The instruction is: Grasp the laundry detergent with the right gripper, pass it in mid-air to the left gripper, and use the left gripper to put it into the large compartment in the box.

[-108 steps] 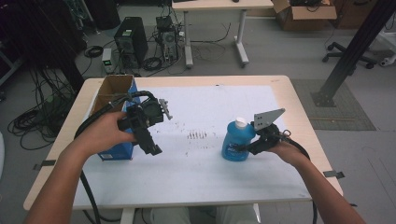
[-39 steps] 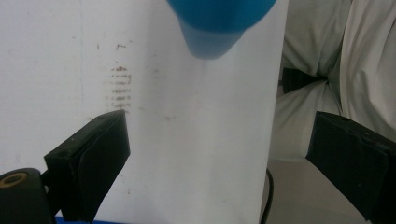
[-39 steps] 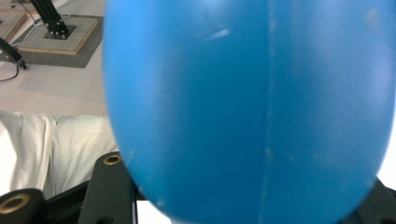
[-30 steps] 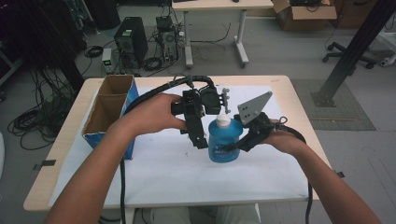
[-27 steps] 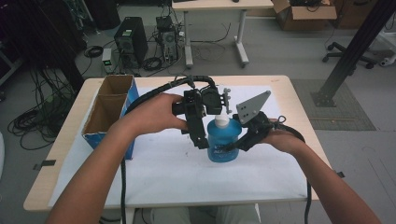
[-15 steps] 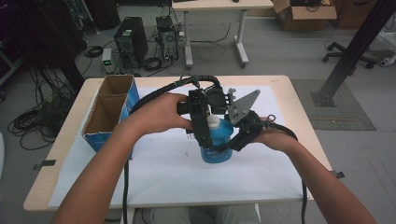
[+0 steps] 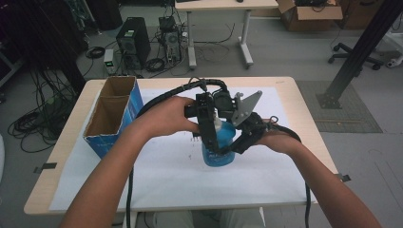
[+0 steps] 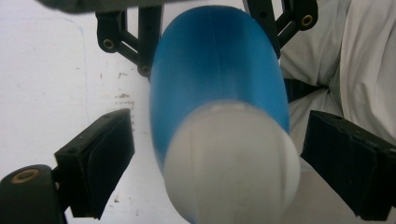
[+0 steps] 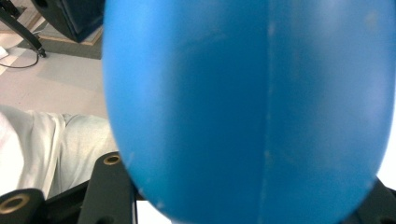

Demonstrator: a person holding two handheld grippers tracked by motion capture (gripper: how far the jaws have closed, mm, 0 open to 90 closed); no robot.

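At frame centre, the right tongs (image 7: 227, 148) pinch a blue bottle (image 7: 219, 149) on the bench (image 7: 304, 102). The left tongs (image 8: 219, 158), spread but just closing, flank its white cap (image 8: 231, 161) without touching.

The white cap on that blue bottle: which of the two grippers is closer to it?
Left. The left gripper straddles the white cap, pads not yet touching it. The right gripper grips the blue bottle lower, around its body.

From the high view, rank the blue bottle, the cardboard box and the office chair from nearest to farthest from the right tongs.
1. Blue bottle: gripped in the right tongs, table centre.
2. Cardboard box: on the table's left edge.
3. Office chair: on the floor beyond the table, upper right.
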